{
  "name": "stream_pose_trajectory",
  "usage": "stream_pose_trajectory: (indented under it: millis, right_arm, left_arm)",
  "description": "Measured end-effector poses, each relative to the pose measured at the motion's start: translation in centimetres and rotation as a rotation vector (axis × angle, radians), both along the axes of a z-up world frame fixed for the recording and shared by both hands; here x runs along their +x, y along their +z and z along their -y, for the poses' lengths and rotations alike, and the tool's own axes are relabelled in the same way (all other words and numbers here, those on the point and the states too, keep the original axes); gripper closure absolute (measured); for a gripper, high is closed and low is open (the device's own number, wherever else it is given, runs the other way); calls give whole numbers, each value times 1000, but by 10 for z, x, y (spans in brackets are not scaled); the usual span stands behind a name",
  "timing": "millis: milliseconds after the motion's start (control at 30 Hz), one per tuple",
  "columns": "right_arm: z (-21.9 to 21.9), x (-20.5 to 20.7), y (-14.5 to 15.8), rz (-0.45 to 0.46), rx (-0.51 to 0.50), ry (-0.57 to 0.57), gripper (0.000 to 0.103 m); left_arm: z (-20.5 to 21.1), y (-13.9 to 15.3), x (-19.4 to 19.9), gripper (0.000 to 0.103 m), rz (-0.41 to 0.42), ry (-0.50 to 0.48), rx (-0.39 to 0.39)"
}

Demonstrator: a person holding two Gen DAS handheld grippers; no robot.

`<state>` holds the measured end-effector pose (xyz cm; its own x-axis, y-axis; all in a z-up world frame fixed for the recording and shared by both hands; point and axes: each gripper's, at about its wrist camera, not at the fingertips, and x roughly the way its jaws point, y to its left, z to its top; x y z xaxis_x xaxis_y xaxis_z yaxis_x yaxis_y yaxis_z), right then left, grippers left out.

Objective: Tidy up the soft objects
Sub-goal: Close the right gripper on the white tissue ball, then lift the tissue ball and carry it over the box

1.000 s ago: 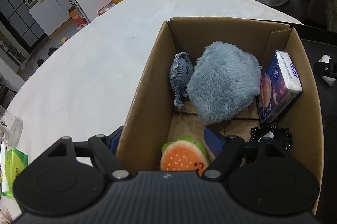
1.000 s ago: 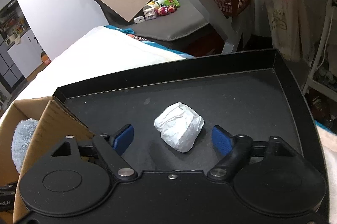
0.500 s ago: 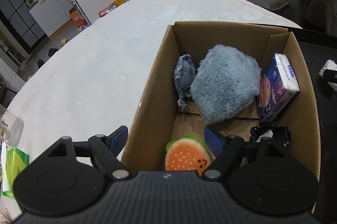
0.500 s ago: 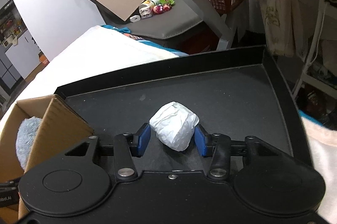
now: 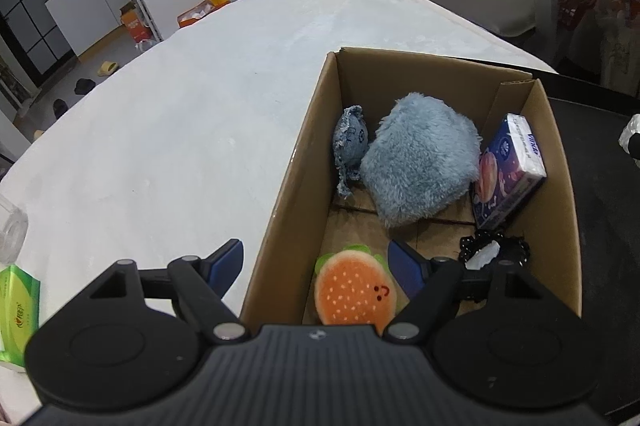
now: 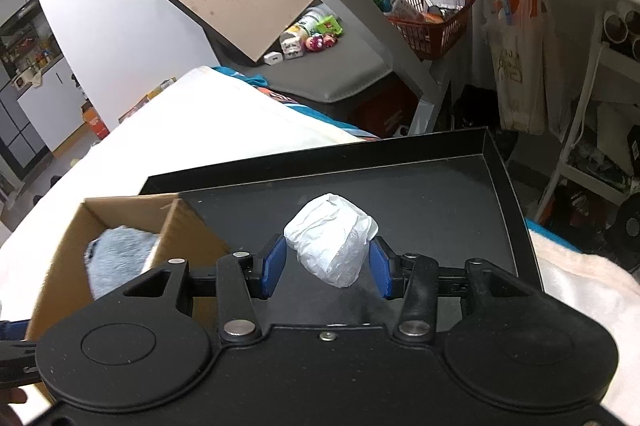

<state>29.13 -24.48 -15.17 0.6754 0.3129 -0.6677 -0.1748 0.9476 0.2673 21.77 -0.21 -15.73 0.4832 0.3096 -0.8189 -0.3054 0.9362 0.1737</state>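
One crumpled white paper wad [image 6: 331, 240] sits squeezed between the blue pads of the right claw [image 6: 328, 268], lifted a bit above the black tray [image 6: 440, 194]. Just left of it is the cardboard box [image 5: 304, 162], with a fluffy blue plush [image 5: 420, 160], burger toy [image 5: 354, 292], denim scrap [image 5: 351, 142] and tissue pack [image 5: 508, 170] inside. Left claw [image 5: 316, 262] is spread wide, holding nothing, straddling the box's near wall.

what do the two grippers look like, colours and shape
Left gripper: matte black, ribbed grey-black top, two round discs, silver pivot pins, blue pads on its fingers. Right gripper: the same black build with a smooth top, silver pins and blue pads. No cables or sleeves visible.
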Motion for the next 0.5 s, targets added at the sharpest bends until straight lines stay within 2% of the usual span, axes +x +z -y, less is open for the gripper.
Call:
stream_pose_trajectory:
  millis: [500]
  right_arm:
    - [-14,-34,29,8,-40,-14,58]
  left_arm:
    - [-16,11,-14,25,44,-9,-90]
